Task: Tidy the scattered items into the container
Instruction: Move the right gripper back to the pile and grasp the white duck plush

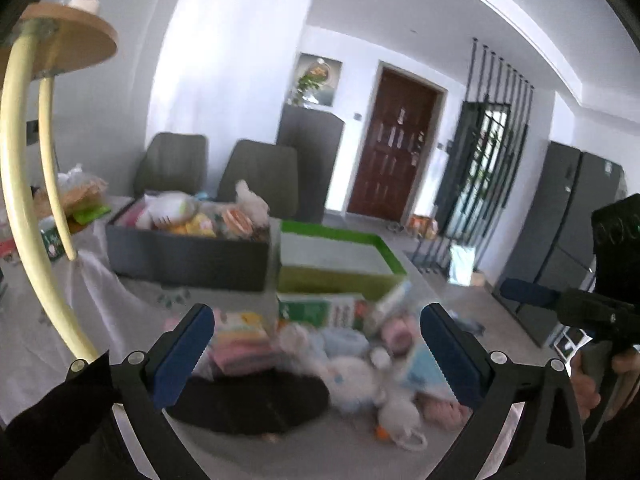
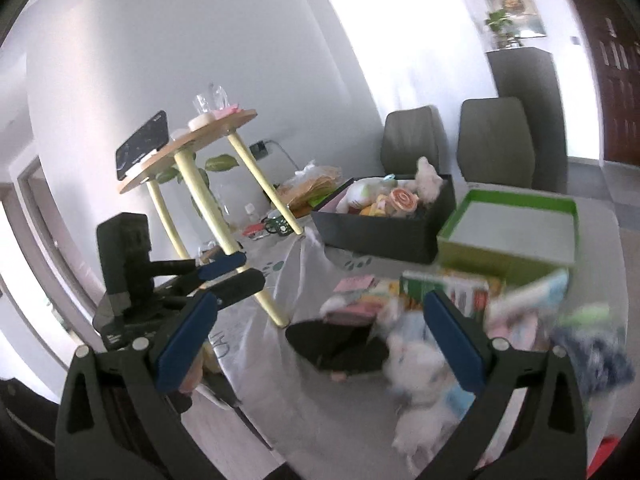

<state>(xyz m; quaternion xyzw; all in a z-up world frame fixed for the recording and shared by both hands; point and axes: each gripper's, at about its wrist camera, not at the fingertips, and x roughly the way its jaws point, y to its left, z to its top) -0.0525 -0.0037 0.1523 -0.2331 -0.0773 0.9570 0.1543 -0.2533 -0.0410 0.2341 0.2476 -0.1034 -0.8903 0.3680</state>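
A heap of scattered items lies on the white-clothed table: a white plush toy [image 1: 356,376] [image 2: 416,364], a black cloth [image 1: 256,400] [image 2: 340,344], pink pieces and a green packet [image 1: 316,310]. Behind the heap stand a dark box [image 1: 188,256] [image 2: 380,240] full of toys and a green box [image 1: 340,276] [image 2: 500,252] with nothing in it. My left gripper [image 1: 320,344] hovers open just short of the heap, holding nothing. My right gripper [image 2: 324,340] is open too, over the black cloth and the plush, empty. Both views are blurred.
A round wooden stool [image 1: 68,40] [image 2: 188,140] on cream legs stands on the table at the left, with a phone [image 2: 142,148] on it. Two grey chairs [image 1: 256,176] sit behind the boxes. A food bag [image 2: 316,184] and a mug [image 2: 280,224] lie by the stool.
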